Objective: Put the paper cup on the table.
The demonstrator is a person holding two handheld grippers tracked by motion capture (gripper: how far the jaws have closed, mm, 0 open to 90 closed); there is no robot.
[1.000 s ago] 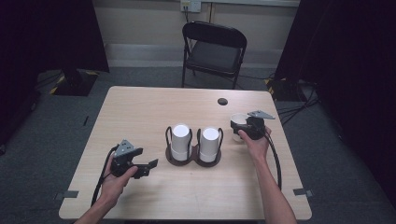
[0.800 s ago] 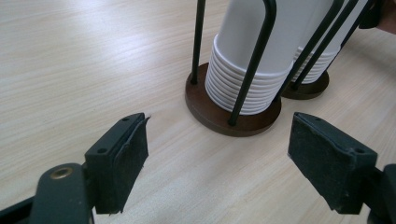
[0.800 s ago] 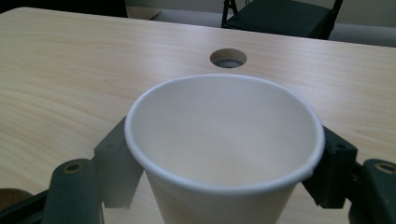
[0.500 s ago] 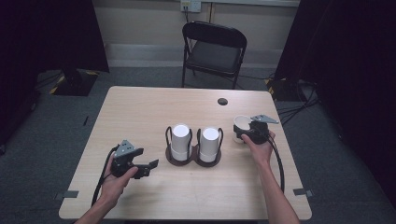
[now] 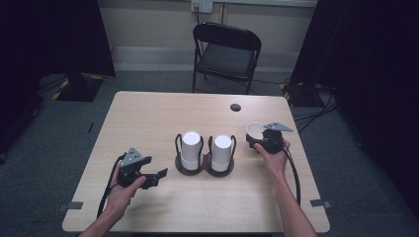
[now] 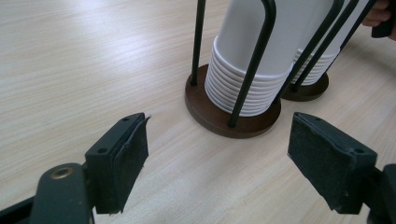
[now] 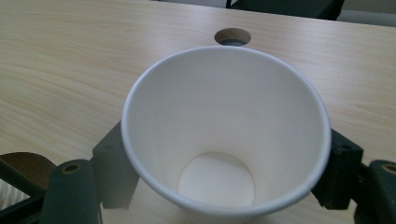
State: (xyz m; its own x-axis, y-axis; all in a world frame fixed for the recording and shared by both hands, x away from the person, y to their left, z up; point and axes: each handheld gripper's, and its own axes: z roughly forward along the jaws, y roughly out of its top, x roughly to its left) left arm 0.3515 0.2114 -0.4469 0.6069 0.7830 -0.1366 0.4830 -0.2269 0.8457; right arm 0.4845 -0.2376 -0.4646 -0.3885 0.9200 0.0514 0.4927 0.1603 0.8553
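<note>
Surface: pale wood table (image 5: 158, 118), round hole (image 5: 235, 107) | Room: black chair (image 5: 225, 52), grey carpet, dark curtains | My right gripper (image 5: 258, 139): jaws just widening around paper cup (image 7: 224, 135), upright at table's right | My left gripper (image 6: 217, 154): open, empty, facing cup stacks (image 5: 206, 150)

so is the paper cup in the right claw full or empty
Empty: the right gripper view looks straight into the paper cup between the right claw jaws and shows its bare white bottom.

The left gripper (image 6: 217, 158) hovers wide open over the table (image 6: 70, 70), facing two cup stacks (image 6: 254, 70) in wire-framed holders (image 6: 219, 119).
</note>
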